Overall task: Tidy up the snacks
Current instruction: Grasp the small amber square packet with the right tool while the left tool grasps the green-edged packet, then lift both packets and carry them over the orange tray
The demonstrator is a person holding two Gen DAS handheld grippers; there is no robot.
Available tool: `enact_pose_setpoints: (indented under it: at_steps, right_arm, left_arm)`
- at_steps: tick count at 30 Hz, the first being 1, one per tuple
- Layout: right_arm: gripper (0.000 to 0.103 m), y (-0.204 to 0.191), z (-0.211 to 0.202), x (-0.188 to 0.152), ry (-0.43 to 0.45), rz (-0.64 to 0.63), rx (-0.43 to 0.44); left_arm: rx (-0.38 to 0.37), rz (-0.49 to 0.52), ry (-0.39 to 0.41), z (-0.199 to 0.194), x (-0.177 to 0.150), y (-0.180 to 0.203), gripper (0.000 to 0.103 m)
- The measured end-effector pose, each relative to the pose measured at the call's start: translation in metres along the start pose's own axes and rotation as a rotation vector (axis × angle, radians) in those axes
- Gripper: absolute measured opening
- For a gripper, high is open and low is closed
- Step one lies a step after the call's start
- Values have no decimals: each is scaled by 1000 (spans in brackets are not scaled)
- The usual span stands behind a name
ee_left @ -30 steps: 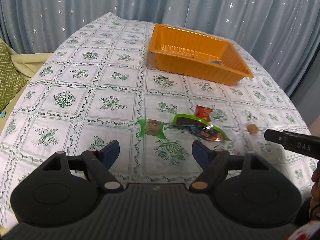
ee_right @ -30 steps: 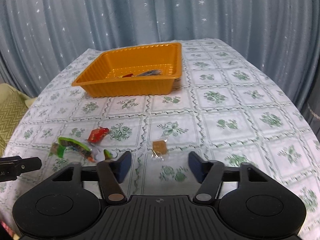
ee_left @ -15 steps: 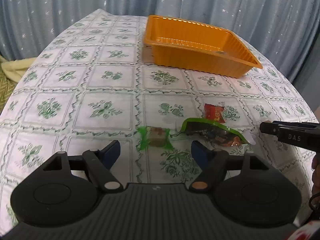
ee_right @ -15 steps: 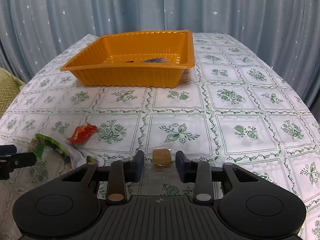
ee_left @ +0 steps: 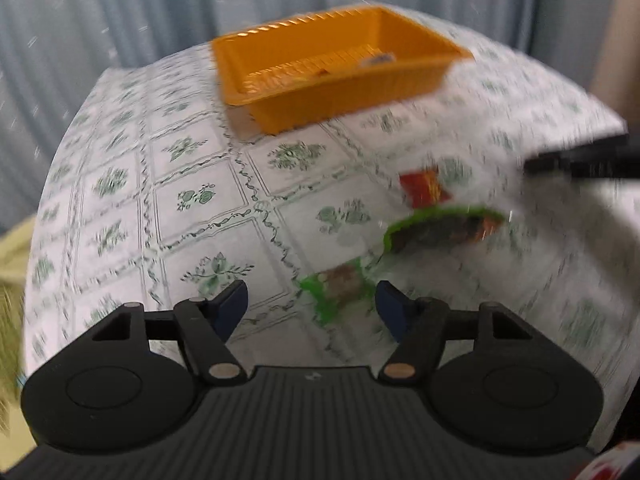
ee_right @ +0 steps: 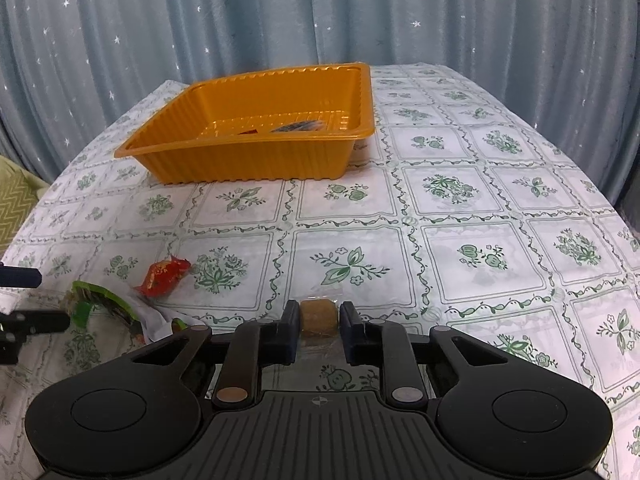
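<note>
My right gripper (ee_right: pixel 319 320) is shut on a small brown candy (ee_right: pixel 318 311) in a clear wrapper, low over the tablecloth. The left wrist view is blurred. In it my left gripper (ee_left: pixel 310 300) hangs over a green-wrapped candy (ee_left: pixel 340 286). Its jaws are closing, the candy lies between them nearer the right finger, and the pads do not touch it. Just beyond lie a long green packet (ee_left: pixel 436 232) and a red candy (ee_left: pixel 424 190). The same red candy (ee_right: pixel 164 276) and green packet (ee_right: pixel 100 300) show left of my right gripper. The orange tray (ee_right: pixel 248 160) stands farther back.
The tray holds a few wrapped snacks (ee_right: pixel 296 128). A white tablecloth with green flowers (ee_right: pixel 460 248) covers the table. Blue starred curtains (ee_right: pixel 280 12) hang behind it. A yellow-green cushion (ee_right: pixel 16 196) lies past the left edge. The left gripper's fingers (ee_right: pixel 24 318) reach in at the left.
The right jaws have closed onto the brown candy. The left gripper has rolled and moved closer to the green-wrapped candy, and its jaws have narrowed a little.
</note>
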State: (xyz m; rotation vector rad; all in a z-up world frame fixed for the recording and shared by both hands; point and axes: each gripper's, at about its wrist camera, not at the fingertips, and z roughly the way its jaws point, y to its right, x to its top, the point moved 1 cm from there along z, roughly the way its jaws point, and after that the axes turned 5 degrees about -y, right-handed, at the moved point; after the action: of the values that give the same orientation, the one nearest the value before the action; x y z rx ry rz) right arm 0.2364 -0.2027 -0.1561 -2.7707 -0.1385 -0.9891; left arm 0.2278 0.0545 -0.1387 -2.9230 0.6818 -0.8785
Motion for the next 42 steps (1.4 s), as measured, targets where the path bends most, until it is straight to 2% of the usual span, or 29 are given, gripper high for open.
enact_pose_setpoints:
  at_steps: [4,8,11,16,17,20,22,26,33,36,42]
  right_arm:
    - [22,-1,-1,0,5,11,2]
    - [22,0,-1,0,5,8,-3]
    - [22,1,0,0,-2,16,-1]
    - [22,1,1,-1,-5,21,2]
    - [22,2,1,0,-5,23,2]
    - [22,2,0,0,-4,28,7]
    - [22,2,-2,0,-2,30,9]
    - [22,2,-7,-1,2,36,15]
    - [22,-3,-25,-4,16,45,31]
    - [22,-5,-35,-5,20,55,42]
    - [22,-13,-57,-9,30,62,59]
  left_arm:
    - [16,75,-9,10,-2,0,67]
    - [-2,68,18,17,3,1,67]
    - [-29,62,35,20,8,1,62]
    - [-72,46,39,23,14,3,41]
    - [-80,38,38,23,14,3,39]
    - [-106,-17,25,23,14,1,31]
    - [-119,-58,12,21,13,1,21]
    - [-92,-123,-6,15,9,3,19]
    - [-38,-305,3,-7,-5,5,19]
    - [-19,-348,20,-22,-5,12,19]
    - [-31,-396,67,-51,0,30,19]
